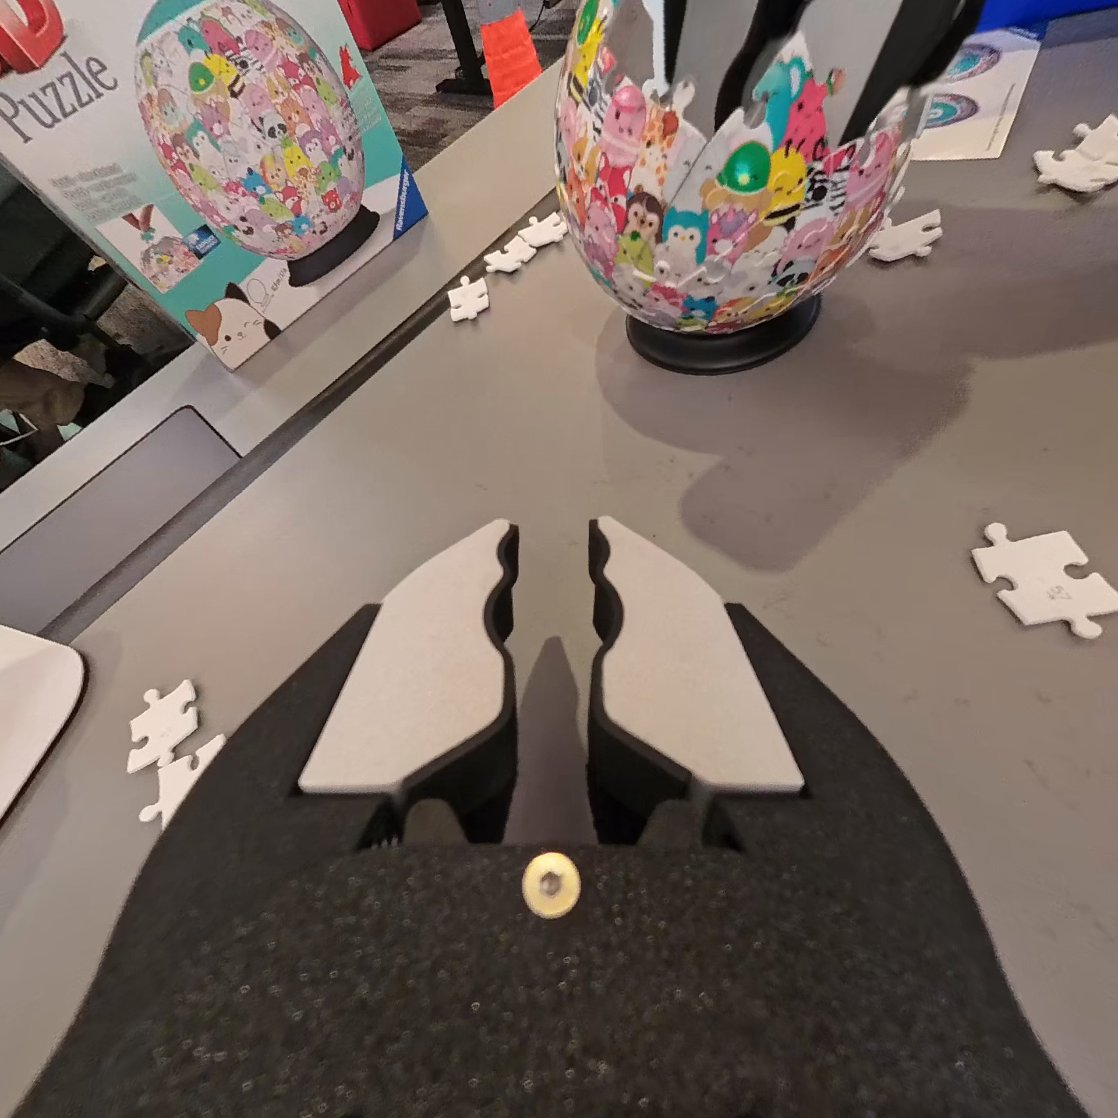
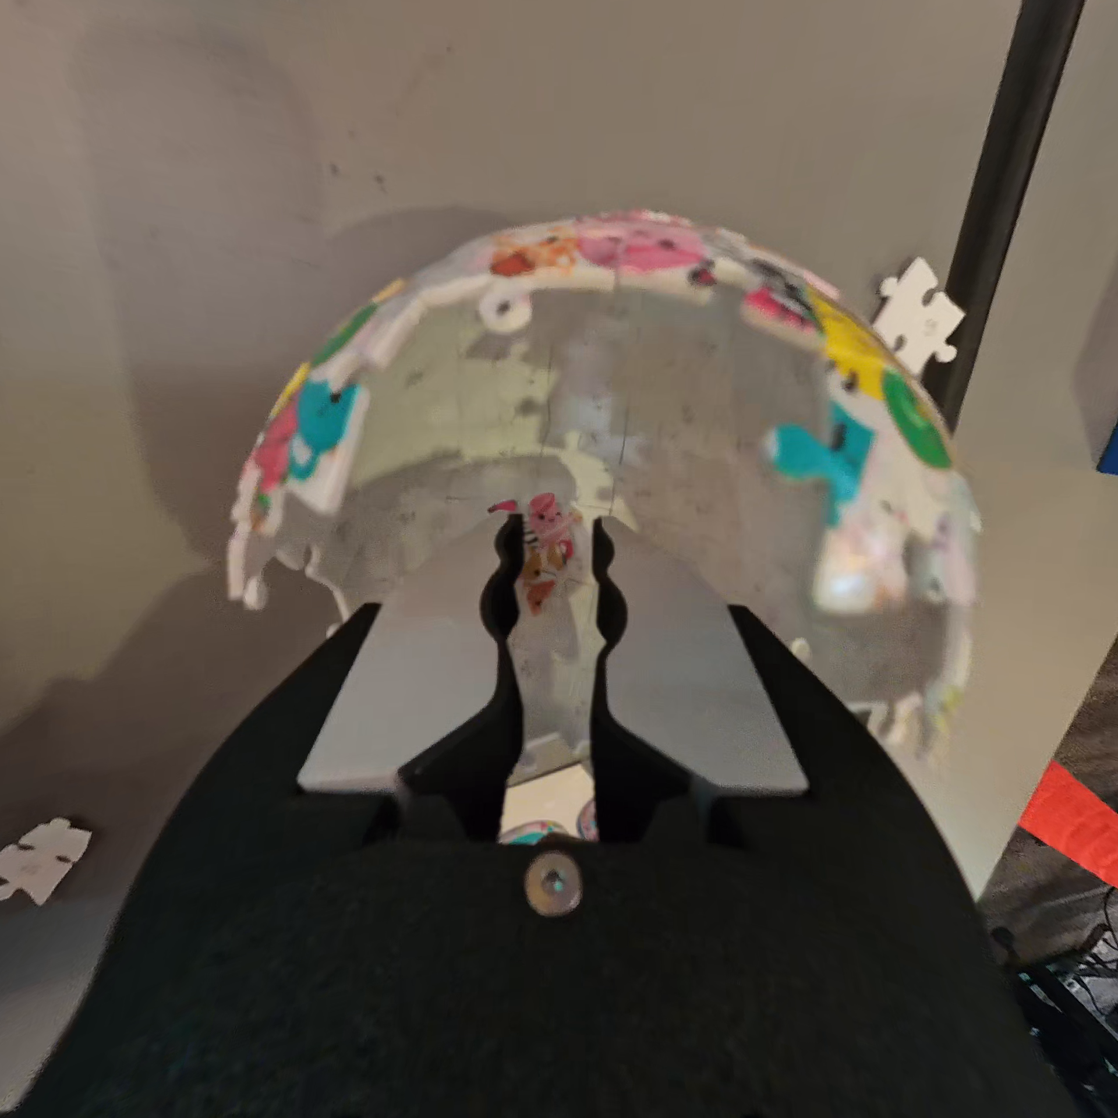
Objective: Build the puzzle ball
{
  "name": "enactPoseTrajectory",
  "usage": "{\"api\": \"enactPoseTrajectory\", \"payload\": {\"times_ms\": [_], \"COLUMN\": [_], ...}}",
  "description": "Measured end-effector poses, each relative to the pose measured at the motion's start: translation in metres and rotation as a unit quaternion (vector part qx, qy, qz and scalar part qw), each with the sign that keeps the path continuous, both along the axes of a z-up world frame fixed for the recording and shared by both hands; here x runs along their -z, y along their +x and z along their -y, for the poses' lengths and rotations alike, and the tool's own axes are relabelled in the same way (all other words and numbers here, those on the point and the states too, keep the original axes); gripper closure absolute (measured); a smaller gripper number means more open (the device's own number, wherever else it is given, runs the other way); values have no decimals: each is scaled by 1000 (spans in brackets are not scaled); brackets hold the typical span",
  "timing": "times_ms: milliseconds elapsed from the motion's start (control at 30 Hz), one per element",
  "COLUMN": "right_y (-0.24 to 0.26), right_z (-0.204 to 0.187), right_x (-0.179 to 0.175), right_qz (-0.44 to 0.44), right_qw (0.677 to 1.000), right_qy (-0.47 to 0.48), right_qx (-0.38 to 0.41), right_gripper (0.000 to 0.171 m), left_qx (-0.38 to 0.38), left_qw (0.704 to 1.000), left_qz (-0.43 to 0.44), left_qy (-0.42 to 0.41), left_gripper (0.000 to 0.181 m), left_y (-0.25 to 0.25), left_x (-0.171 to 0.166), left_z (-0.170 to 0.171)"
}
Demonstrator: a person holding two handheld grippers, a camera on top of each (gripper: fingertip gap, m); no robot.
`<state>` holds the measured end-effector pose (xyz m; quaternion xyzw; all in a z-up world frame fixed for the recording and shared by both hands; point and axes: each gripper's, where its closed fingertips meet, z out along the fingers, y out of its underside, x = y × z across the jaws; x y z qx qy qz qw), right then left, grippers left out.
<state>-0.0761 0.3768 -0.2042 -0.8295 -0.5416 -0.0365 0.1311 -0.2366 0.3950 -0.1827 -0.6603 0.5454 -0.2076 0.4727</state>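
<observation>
The partly built puzzle ball [image 1: 726, 212] is a colourful egg-shaped shell with an open, jagged top. It stands on a black ring stand [image 1: 720, 345] on the grey table [image 1: 544, 435], far right in the left wrist view. My left gripper [image 1: 553, 532] hovers low over the table in front of it, jaws a little apart and empty. The right gripper's black fingers [image 1: 747, 72] reach down into the shell's open top. In the right wrist view the right gripper [image 2: 556, 526] is inside the shell [image 2: 605, 393], shut on a colourful puzzle piece [image 2: 544, 544].
The puzzle box [image 1: 242, 169] stands at the back left. Loose white face-down pieces lie at the right [image 1: 1046, 581], near left [image 1: 163, 720], beside the ball [image 1: 469, 299] and far right [image 1: 1077, 160]. A printed sheet [image 1: 980, 91] lies behind. A black pole [image 2: 1016, 181] rises beyond the ball. Tip to tip, the grippers are about 15 cm apart.
</observation>
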Motion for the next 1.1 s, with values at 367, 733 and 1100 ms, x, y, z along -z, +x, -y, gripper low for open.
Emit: {"api": "enactPoseTrajectory", "payload": {"times_ms": [367, 733, 1100], "right_y": [6, 14, 15], "right_z": [6, 0, 0], "right_x": [7, 14, 12], "right_qz": [65, 122, 127], "right_qw": [997, 990, 990], "right_qy": [-51, -69, -57], "right_qx": [-4, 6, -7], "right_gripper": [127, 135, 141], "left_qx": [3, 8, 10], "left_qw": [1000, 1000, 1000], "left_qz": [-5, -1, 2], "left_qy": [2, 0, 0], "left_gripper": [160, 160, 160], "left_y": [1, 1, 1], "left_x": [2, 1, 0], "left_z": [1, 2, 2]}}
